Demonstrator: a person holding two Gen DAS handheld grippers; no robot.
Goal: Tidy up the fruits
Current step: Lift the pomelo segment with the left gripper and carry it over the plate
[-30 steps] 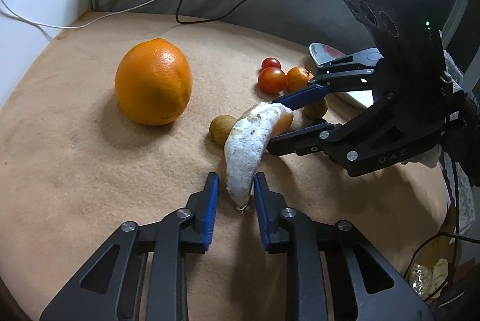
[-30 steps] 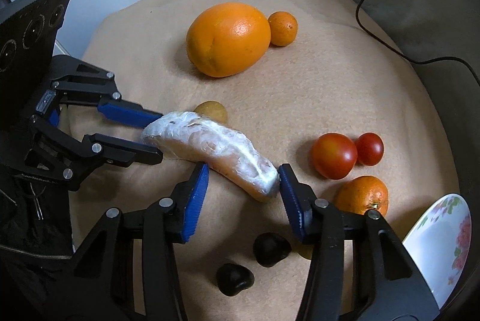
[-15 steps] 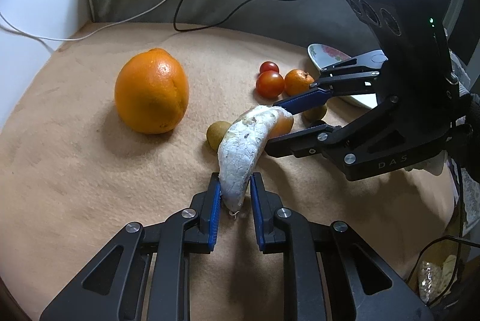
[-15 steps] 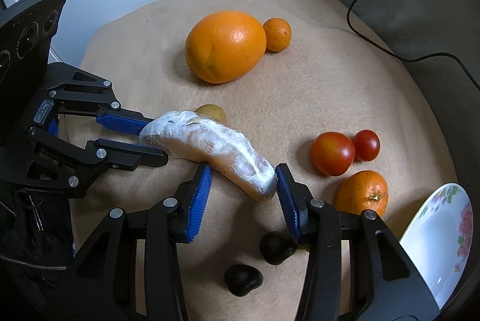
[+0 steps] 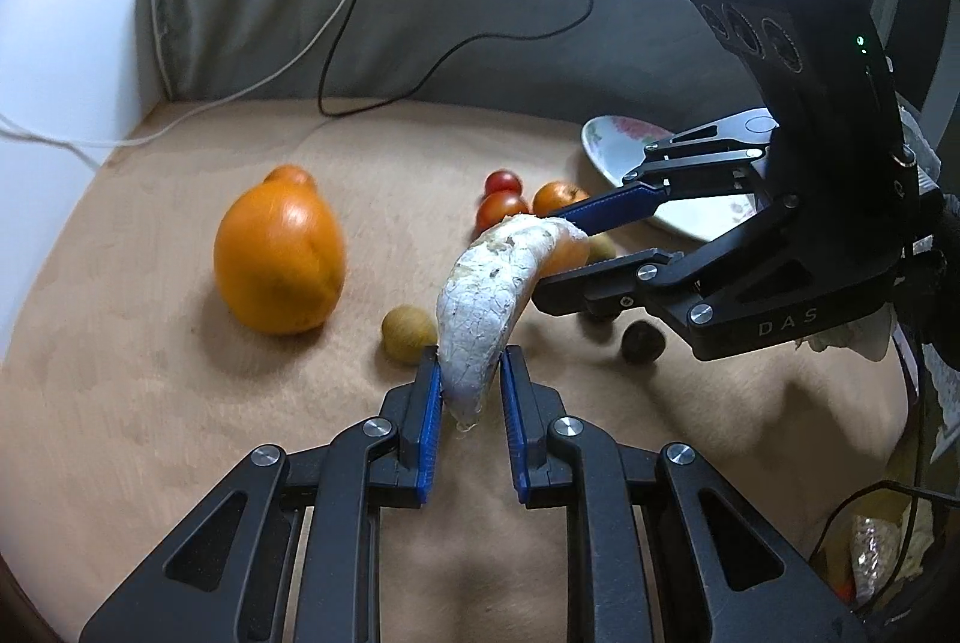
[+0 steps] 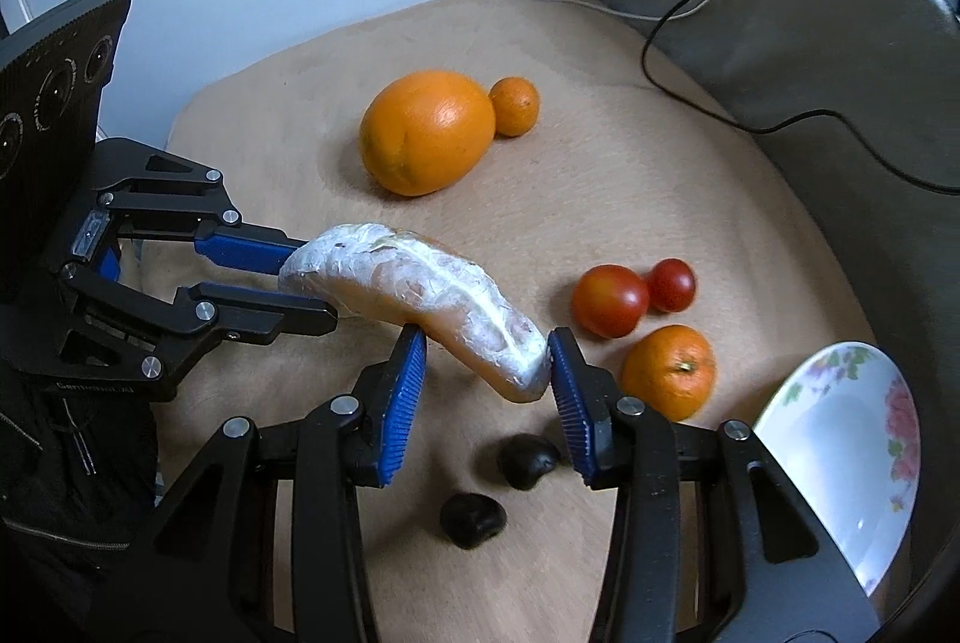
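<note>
Wrapped fruit wedge (image 5: 492, 295), pale and film-covered, sits at centre of the left wrist view, its near tip clenched between the blue pads of the left tongs (image 5: 471, 394); its far end runs up-right into the right tongs (image 5: 576, 247). Wedge appears clear of the tan bench (image 5: 150, 403), carried by both ends. Large orange (image 5: 279, 259) stands left of centre, a small brownish fruit (image 5: 409, 332) just beside the wedge, two tomatoes (image 5: 501, 199) and a mandarin (image 5: 558, 199) beyond it, flowered plate (image 5: 618, 144) at upper right, partly hidden by the right tool. Right wrist view: right tongs (image 6: 486, 373) straddle the wedge's (image 6: 414, 295) lower-right end, both pads touching its sides, so grasping it; left tongs (image 6: 282, 277) hold the other end at centre left. Orange (image 6: 426, 129) with a small mandarin (image 6: 514, 98) touching it at upper centre; tomatoes (image 6: 630, 292) and mandarin (image 6: 669, 370) right of centre; two dark nut-like pieces (image 6: 498, 487) at lower centre; plate (image 6: 840, 439) at lower right edge, empty as far as visible. Step in hand, by my reading: two-handed carry of the wedge. Next move likely calls for swinging it toward the plate, keeping both ends level and clearing the mandarin and tomatoes in between.
</note>
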